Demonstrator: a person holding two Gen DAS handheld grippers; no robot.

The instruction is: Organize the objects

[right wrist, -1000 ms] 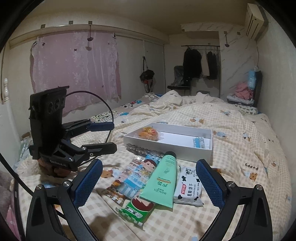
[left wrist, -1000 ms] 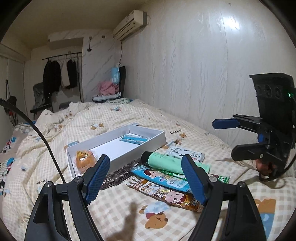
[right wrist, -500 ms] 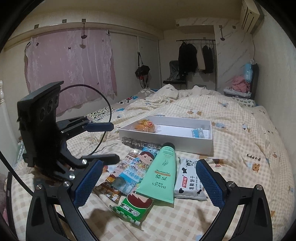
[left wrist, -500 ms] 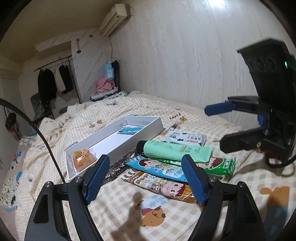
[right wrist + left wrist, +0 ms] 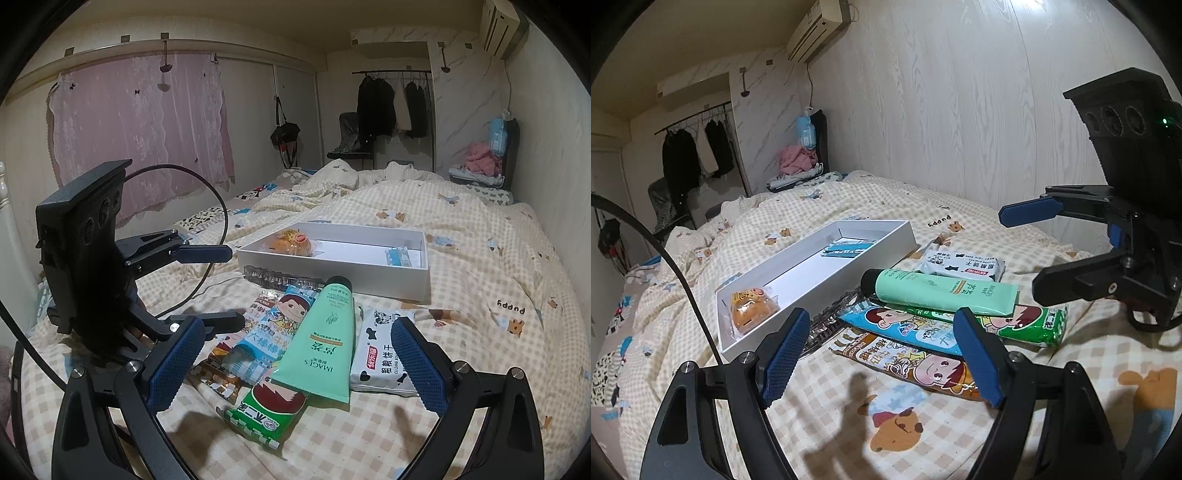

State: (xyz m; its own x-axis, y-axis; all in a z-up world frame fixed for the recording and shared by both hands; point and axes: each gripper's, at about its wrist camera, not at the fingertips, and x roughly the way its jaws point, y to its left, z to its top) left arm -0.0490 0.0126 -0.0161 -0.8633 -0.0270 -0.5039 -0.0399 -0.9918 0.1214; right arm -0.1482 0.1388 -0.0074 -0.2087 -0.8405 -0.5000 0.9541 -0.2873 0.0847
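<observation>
A mint-green tube (image 5: pixel 942 291) lies across cartoon snack packets on the checked bedspread: a blue one (image 5: pixel 905 328), a brown one (image 5: pixel 905 363) and a green one (image 5: pixel 1030 325). A black-and-white biscuit pack (image 5: pixel 964 266) lies beside them. Behind stands a white box (image 5: pixel 820 291) with an orange pastry (image 5: pixel 750 308) and a blue sachet (image 5: pixel 849 251) inside. My left gripper (image 5: pixel 881 312) hovers open and empty just short of the packets. My right gripper (image 5: pixel 297 325) is open and empty over the tube (image 5: pixel 321 339), facing the box (image 5: pixel 332 266).
A clear blister strip (image 5: pixel 822 328) lies against the box's front wall. A wood-panelled wall runs along the bed's right side. Crumpled bedding, a clothes rack and a chair stand at the far end. A black cable (image 5: pixel 683 277) arcs from the left gripper.
My left gripper has rolled a little and sunk slightly toward the packets, so they and the right gripper look larger. The right gripper has hardly moved. Nothing was picked up.
</observation>
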